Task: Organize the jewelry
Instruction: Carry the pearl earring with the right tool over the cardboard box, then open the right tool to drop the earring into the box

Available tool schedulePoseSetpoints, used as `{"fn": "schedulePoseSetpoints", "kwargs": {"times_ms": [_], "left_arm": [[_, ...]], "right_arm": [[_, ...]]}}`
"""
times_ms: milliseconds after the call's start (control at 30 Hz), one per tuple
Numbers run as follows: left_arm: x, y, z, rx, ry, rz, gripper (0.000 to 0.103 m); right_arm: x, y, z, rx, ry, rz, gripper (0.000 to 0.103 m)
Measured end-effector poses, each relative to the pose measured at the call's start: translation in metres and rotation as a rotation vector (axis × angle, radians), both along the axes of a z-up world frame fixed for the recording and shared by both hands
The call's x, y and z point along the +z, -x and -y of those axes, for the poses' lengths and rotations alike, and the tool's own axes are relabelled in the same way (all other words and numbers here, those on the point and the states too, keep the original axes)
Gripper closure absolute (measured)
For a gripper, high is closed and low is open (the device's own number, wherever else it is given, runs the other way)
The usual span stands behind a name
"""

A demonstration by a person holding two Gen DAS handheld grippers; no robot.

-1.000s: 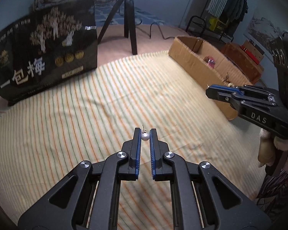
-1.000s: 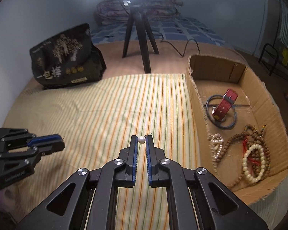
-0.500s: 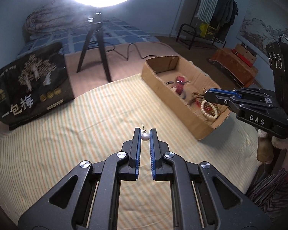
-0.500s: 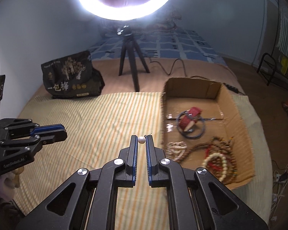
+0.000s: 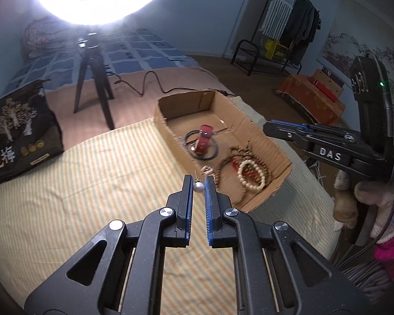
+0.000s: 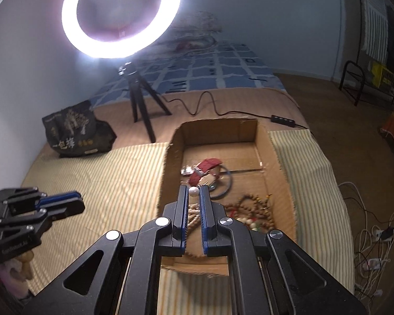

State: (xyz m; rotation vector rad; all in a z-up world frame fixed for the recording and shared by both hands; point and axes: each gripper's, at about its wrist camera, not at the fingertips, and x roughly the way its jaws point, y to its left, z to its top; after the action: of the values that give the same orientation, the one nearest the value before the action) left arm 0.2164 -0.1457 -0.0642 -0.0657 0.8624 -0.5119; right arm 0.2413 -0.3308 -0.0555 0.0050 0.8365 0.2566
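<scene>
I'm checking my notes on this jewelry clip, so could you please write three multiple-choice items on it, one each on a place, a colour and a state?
1. Where does the red watch strap lie?
A. on the striped cloth
B. in the cardboard box
C. on the black bag

2. What colour are the pads of the left gripper?
A. blue
B. yellow
C. white

3. What is the state of the right gripper?
A. wide open and empty
B. shut on a bead bracelet
C. shut on a pearl earring

Answers:
1 B: the strap rests on the box floor, beside a dark ring.
2 A: blue strips line both fingers' inner faces.
3 C: a small white ball sits pinched between the fingertips.
</scene>
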Motion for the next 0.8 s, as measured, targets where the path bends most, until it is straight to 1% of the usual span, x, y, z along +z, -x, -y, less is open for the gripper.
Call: {"fn": "schedulePoseSetpoints", "kwargs": {"times_ms": [333,600,800], "left_arm": [[-0.005,-0.018,0.047,-0.024,-0.028,0.014,0.096],[-0.014,-0.030,0.064,-0.014,-0.030,0.003,0.096],[-0.021,-0.035,0.075,-0.023,-0.044,-0.009,0.096]], "right_arm": [[-0.004,-0.033,0.021,0.012,0.023,0.000,0.096],[-0.016,-0.057,0.021,0.026,0.016,-0.021,0.096],[-0.025,-0.066,0.024,0.023,0.002,-0.041,0.096]]}}
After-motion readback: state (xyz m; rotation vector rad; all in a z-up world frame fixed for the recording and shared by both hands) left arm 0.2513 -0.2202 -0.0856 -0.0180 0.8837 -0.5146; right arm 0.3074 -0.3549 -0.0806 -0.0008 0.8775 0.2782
